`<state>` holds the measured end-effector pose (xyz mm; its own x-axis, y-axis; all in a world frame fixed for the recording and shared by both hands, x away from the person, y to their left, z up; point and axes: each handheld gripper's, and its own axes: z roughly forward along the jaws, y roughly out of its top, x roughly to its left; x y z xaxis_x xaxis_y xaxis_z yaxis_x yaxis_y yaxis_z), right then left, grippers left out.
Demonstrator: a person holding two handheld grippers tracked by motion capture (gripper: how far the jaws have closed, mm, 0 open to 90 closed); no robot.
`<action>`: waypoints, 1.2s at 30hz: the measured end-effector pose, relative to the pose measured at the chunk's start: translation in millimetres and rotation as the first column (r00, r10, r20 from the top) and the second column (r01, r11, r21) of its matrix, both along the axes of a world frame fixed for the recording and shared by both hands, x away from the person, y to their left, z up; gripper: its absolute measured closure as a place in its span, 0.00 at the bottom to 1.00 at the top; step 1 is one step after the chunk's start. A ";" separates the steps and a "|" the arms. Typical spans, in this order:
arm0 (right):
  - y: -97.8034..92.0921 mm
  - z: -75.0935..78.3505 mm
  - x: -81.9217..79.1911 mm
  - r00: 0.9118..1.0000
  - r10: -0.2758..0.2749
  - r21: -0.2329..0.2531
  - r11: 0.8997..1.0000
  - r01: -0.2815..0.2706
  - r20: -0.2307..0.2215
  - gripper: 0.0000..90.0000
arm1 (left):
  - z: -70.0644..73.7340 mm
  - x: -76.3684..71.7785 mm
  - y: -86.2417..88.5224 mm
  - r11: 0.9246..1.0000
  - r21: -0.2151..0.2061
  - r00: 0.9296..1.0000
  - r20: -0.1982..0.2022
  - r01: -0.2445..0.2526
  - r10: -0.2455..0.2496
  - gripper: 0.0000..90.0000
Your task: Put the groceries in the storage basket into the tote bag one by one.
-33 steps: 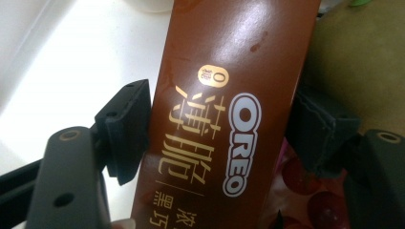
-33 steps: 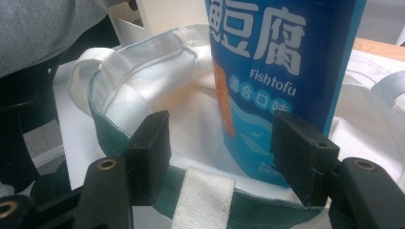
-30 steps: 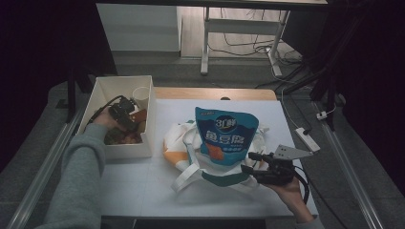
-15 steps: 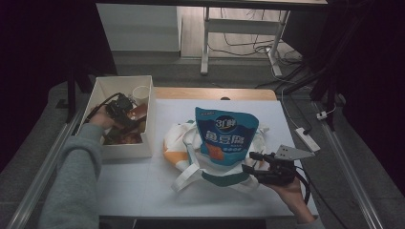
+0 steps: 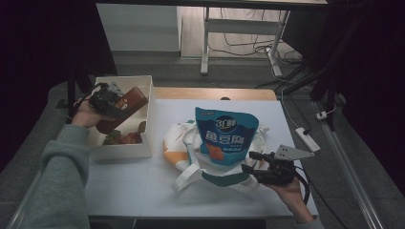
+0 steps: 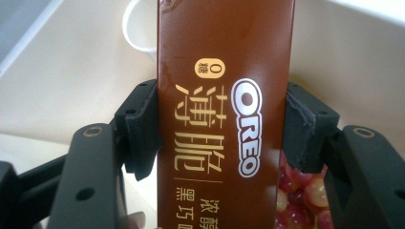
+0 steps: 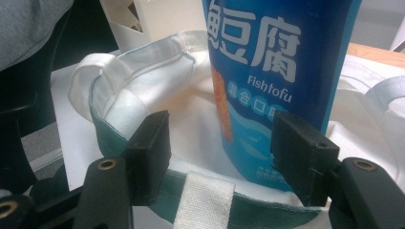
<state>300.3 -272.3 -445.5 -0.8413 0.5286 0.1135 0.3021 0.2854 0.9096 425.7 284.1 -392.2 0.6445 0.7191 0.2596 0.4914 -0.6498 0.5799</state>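
**packfan:** Left gripper (image 5: 111,101) is clamped on the brown Oreo thins box (image 6: 224,109), one jaw pressed on each long side. It holds the box up over the white bin (image 5: 149,114) at the table's left, tilted, not down in it and nowhere near the bag. Right gripper (image 5: 260,168) is at the near rim of the tote bag (image 5: 184,148), jaws spread apart with the teal edge and a white strap between them, not squeezing anything as far as I can tell.

**binwatcher:** So how far along would you say?

**packfan:** Going biggest first: the tote lies open in the middle of the white table (image 5: 124,191), and the blue fish tofu pouch (image 5: 224,136) stands in its mouth, so I'd count that one as packed. The Oreo box is grabbed and lifted but has to cross over to the bag, so it's the step in hand. A red-patterned packet (image 5: 125,138) sits in the bin, probably left to do.

**binwatcher:** Anything you can't make out?

**packfan:** Yeah. The pouch bottom is buried in the bag, the Oreo box is cut off top and bottom in the left gripper view, and I can't read what that red packet is.
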 end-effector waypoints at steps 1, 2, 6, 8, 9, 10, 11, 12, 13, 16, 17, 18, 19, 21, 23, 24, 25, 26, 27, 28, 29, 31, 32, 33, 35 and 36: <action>-0.1 0.1 0.0 1.000 -0.001 0.000 1.000 0.001 0.000 0.43 | 3.9 -2.9 0.9 1.000 -0.020 1.000 0.014 -0.001 0.002 0.42; -0.2 0.2 0.0 1.000 -0.001 0.002 1.000 0.001 0.000 0.43 | 8.3 -5.7 1.7 1.000 -0.029 1.000 0.024 0.004 -0.004 0.42; 0.0 -0.1 0.5 1.000 -0.002 0.007 1.000 0.002 0.001 0.43 | 24.2 -17.1 0.1 0.997 -0.077 0.997 0.074 0.011 -0.005 0.42; 0.0 0.2 0.3 1.000 -0.004 0.004 1.000 0.004 0.002 0.43 | 31.3 -22.8 -2.5 0.993 -0.112 0.996 0.091 0.026 -0.016 0.42; 0.2 0.2 0.4 1.000 -0.004 0.005 1.000 0.004 0.003 0.43 | 34.5 -25.7 -4.5 0.991 -0.129 0.995 0.100 0.036 -0.024 0.42; 0.4 0.4 0.4 1.000 -0.003 0.005 1.000 0.003 0.003 0.43 | 37.2 -28.9 -7.2 0.988 -0.145 0.993 0.110 0.045 -0.029 0.42; 0.6 0.5 0.6 1.000 -0.003 0.006 1.000 0.003 0.004 0.43 | 40.0 -32.0 -9.8 0.986 -0.156 0.992 0.119 0.056 -0.038 0.42; 1.0 0.5 0.7 1.000 -0.004 0.008 1.000 0.004 0.006 0.43 | 42.5 -35.0 -12.7 0.984 -0.168 0.990 0.130 0.068 -0.046 0.42; 1.2 0.7 0.8 1.000 -0.003 0.009 1.000 0.003 0.006 0.43 | 44.7 -37.9 -15.7 0.981 -0.180 0.989 0.138 0.077 -0.052 0.42; 2.1 1.5 1.7 1.000 -0.002 0.013 1.000 0.002 0.008 0.43 | 50.4 -45.4 -24.5 0.968 -0.227 0.986 0.151 0.103 -0.070 0.42; 2.4 2.0 2.0 1.000 -0.001 0.016 1.000 0.000 0.009 0.43 | 52.2 -47.8 -27.4 0.966 -0.235 0.985 0.156 0.112 -0.076 0.42; 2.6 2.6 2.1 1.000 -0.002 0.017 1.000 0.002 0.011 0.43 | 54.0 -50.3 -30.0 0.964 -0.239 0.983 0.164 0.117 -0.079 0.42; 2.8 3.0 2.3 1.000 -0.001 0.020 1.000 0.001 0.011 0.43 | 55.5 -52.5 -32.1 0.963 -0.241 0.983 0.169 0.118 -0.078 0.42; 2.7 3.5 2.4 1.000 -0.003 0.020 1.000 0.003 0.013 0.43 | 57.8 -55.6 -34.1 0.960 -0.258 0.983 0.173 0.109 -0.065 0.42; 2.7 3.2 2.7 1.000 -0.004 0.024 1.000 0.003 0.012 0.43 | 59.0 -58.2 -33.6 0.952 -0.288 0.982 0.180 0.106 -0.055 0.42; 2.7 2.9 2.8 1.000 -0.005 0.025 1.000 0.005 0.011 0.43 | 59.5 -59.6 -33.0 0.945 -0.309 0.982 0.181 0.105 -0.050 0.42; 2.5 2.8 3.0 1.000 -0.004 0.023 1.000 0.004 0.011 0.43 | 59.9 -61.0 -32.3 0.938 -0.331 0.982 0.182 0.105 -0.046 0.42; 2.5 2.7 3.2 1.000 -0.005 0.023 1.000 0.004 0.011 0.43 | 60.1 -62.7 -32.0 0.931 -0.349 0.982 0.184 0.105 -0.041 0.42; 2.6 2.7 3.5 1.000 -0.005 0.025 1.000 0.005 0.011 0.43 | 60.3 -64.4 -32.2 0.925 -0.364 0.982 0.186 0.105 -0.038 0.42; 2.6 2.9 3.7 1.000 -0.006 0.024 1.000 0.005 0.010 0.43 | 60.5 -66.3 -32.9 0.921 -0.376 0.981 0.189 0.104 -0.034 0.42; 2.8 3.0 4.2 1.000 -0.006 0.024 1.000 0.005 0.012 0.43 | 60.6 -68.0 -33.6 0.915 -0.389 0.981 0.191 0.106 -0.033 0.42; 3.6 3.5 4.7 1.000 -0.007 0.026 1.000 0.007 0.012 0.43 | 60.1 -71.6 -35.4 0.896 -0.430 0.981 0.191 0.111 -0.030 0.42; 4.1 3.7 5.1 1.000 -0.006 0.029 1.000 0.006 0.013 0.43 | 59.8 -73.6 -36.8 0.888 -0.444 0.981 0.193 0.117 -0.032 0.42; 4.3 4.4 5.3 1.000 -0.007 0.027 1.000 0.007 0.015 0.43 | 59.7 -75.7 -38.8 0.885 -0.449 0.980 0.194 0.122 -0.037 0.42; 5.1 5.7 5.5 1.000 -0.006 0.032 0.999 0.005 0.020 0.43 | 59.4 -80.6 -43.7 0.878 -0.460 0.979 0.200 0.134 -0.044 0.42; 5.3 6.6 5.4 1.000 -0.006 0.033 0.999 0.005 0.026 0.43 | 59.0 -83.0 -46.2 0.872 -0.469 0.978 0.201 0.140 -0.049 0.42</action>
